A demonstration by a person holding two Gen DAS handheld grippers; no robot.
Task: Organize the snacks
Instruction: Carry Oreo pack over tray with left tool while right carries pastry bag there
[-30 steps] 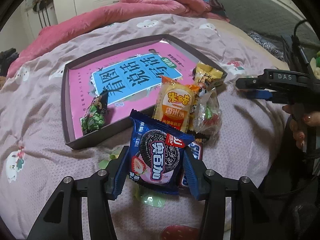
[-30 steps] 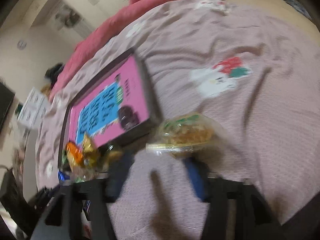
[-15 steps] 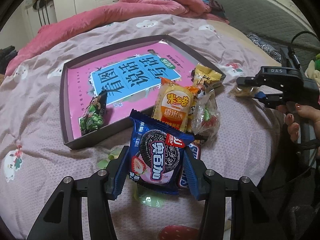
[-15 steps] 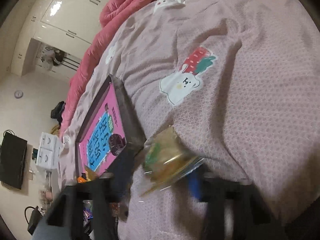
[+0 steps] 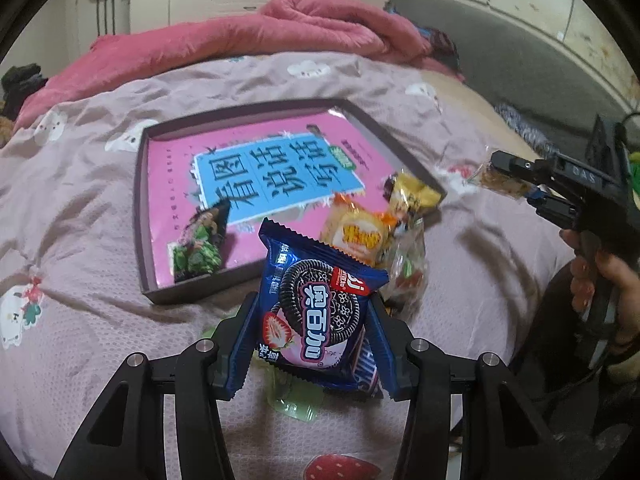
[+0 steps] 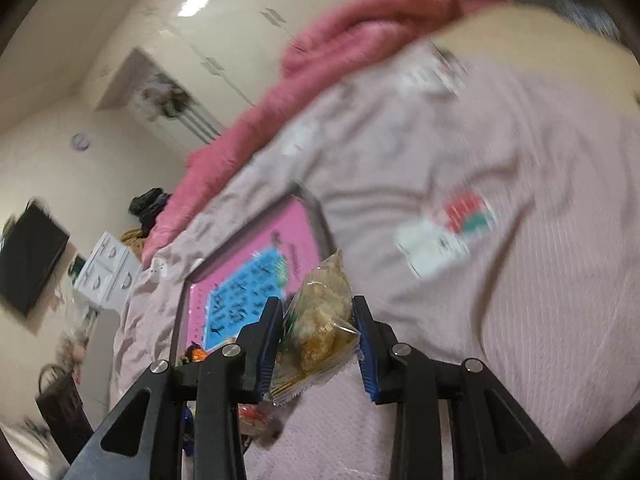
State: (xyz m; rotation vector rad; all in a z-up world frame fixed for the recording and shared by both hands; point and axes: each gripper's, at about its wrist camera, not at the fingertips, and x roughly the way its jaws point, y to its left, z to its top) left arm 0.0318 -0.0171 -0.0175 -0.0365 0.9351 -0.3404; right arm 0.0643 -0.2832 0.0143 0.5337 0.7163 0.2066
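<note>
Left claw [image 5: 310,334]: jaws part-way closed on the blue cookie packet [image 5: 320,304], pads against both side edges, packet upright and raised clear of the bed [image 5: 460,312].

Right claw [image 6: 316,340]: jaws have just been closing; now clamped on a clear packet of brownish snack [image 6: 320,320], which stands between the blue pads. In the left wrist view the same packet [image 5: 498,182] hangs at that claw's tip, off the cover, to the right of the tray. The right view is motion-blurred.

The dark tray [image 5: 140,216], lined with a pink and blue book cover, lies on the bed. Inside it so far: one green packet [image 5: 198,246] near the front left corner.

Loose pile at the tray's front right corner: orange rice-cracker packet [image 5: 358,234], yellow packet [image 5: 412,196] on the rim, clear sweets bag [image 5: 406,272]. A green wrapper [image 5: 294,402] lies under the left claw.

Step in hand, as I judge it: both packets are picked up and the carry to the tray is due.

Next move calls for bringing each packet over the rim without catching the wall, lowering onto bare lining away from the green packet, then letting go. The crinkly film may slip; keep the squeeze steady.
</note>
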